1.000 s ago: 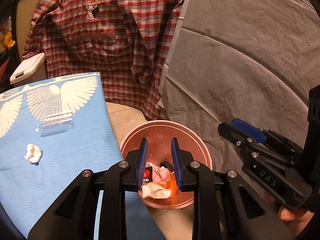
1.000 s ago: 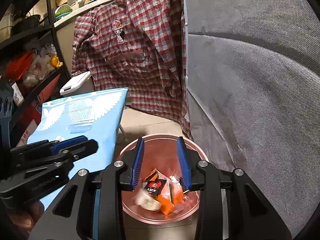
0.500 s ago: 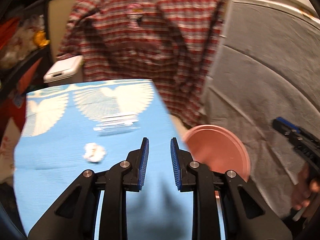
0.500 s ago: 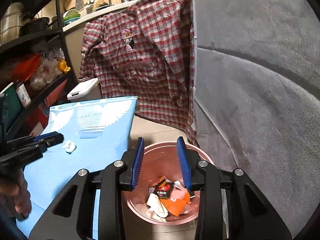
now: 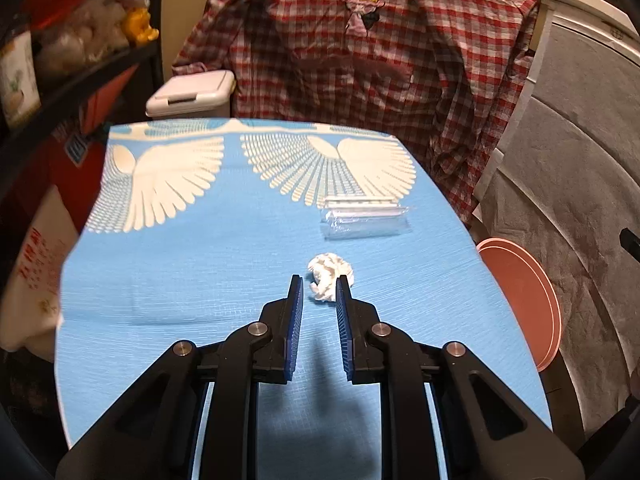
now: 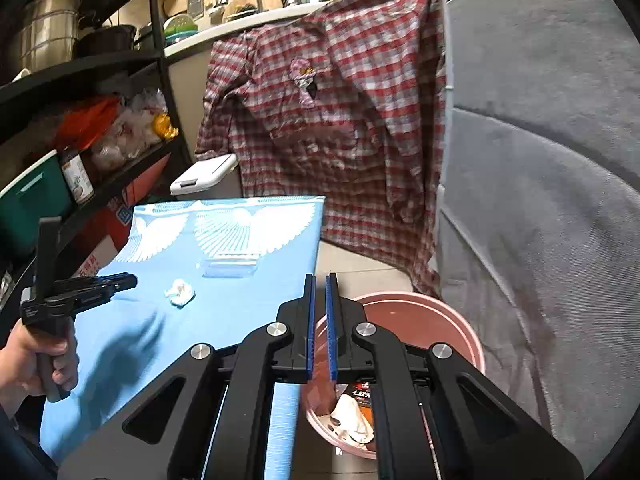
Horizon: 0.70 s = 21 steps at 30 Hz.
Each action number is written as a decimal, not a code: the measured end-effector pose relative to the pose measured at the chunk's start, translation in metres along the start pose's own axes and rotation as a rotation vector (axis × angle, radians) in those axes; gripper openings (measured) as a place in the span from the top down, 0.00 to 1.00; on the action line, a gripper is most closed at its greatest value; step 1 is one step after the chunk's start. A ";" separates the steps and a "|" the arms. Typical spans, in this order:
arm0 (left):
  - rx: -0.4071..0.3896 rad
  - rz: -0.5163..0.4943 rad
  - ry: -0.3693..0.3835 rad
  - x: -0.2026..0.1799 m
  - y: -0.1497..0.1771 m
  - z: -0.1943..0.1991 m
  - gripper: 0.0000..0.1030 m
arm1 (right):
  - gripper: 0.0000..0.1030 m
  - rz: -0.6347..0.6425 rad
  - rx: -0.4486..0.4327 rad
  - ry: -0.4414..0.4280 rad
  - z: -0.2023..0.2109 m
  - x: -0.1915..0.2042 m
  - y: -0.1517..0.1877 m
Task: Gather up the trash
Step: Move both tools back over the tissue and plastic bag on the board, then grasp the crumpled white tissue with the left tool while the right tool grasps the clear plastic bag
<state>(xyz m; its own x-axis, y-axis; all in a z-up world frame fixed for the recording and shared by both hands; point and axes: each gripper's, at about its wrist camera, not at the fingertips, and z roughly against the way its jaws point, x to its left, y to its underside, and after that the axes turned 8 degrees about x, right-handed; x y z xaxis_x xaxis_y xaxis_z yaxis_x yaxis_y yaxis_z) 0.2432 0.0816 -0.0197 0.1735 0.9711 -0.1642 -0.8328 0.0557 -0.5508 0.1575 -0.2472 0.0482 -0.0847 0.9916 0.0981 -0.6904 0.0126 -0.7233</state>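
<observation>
A crumpled white tissue (image 5: 330,271) lies on the blue table (image 5: 200,272), with a clear plastic wrapper (image 5: 366,219) just beyond it. My left gripper (image 5: 319,284) is open and empty, its fingertips on either side of the tissue's near end. In the right wrist view the tissue (image 6: 180,291), the wrapper (image 6: 231,267) and the left gripper (image 6: 124,280) show on the table. My right gripper (image 6: 320,280) is nearly shut and empty, above the pink bin (image 6: 440,320), which holds wrappers and paper (image 6: 352,416).
The pink bin (image 5: 520,288) stands on the floor right of the table. A plaid shirt (image 5: 380,60) hangs behind it and a grey cover (image 5: 568,160) fills the right. A white lidded bin (image 5: 192,92) and black shelves (image 6: 80,120) stand at the left.
My left gripper swung from over the bin to the table and now flanks the tissue. My right gripper rose above the bin and narrowed its jaws.
</observation>
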 end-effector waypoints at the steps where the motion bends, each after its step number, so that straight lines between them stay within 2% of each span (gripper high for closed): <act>1: 0.006 -0.003 0.002 0.001 0.000 -0.004 0.84 | 0.93 0.004 0.004 -0.002 -0.002 0.002 0.000; 10: 0.047 0.020 0.050 0.005 -0.003 -0.041 0.83 | 0.93 0.054 0.043 -0.015 -0.025 0.017 0.002; 21: 0.082 0.025 0.054 0.004 -0.007 -0.065 0.83 | 0.93 0.092 0.083 -0.038 -0.055 0.031 0.000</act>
<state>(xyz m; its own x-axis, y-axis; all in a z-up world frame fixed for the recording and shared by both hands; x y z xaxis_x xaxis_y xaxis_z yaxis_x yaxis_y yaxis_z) 0.2844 0.0704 -0.0699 0.1783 0.9586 -0.2219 -0.8770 0.0526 -0.4776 0.1941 -0.2097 0.0138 -0.1764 0.9825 0.0606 -0.7356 -0.0906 -0.6713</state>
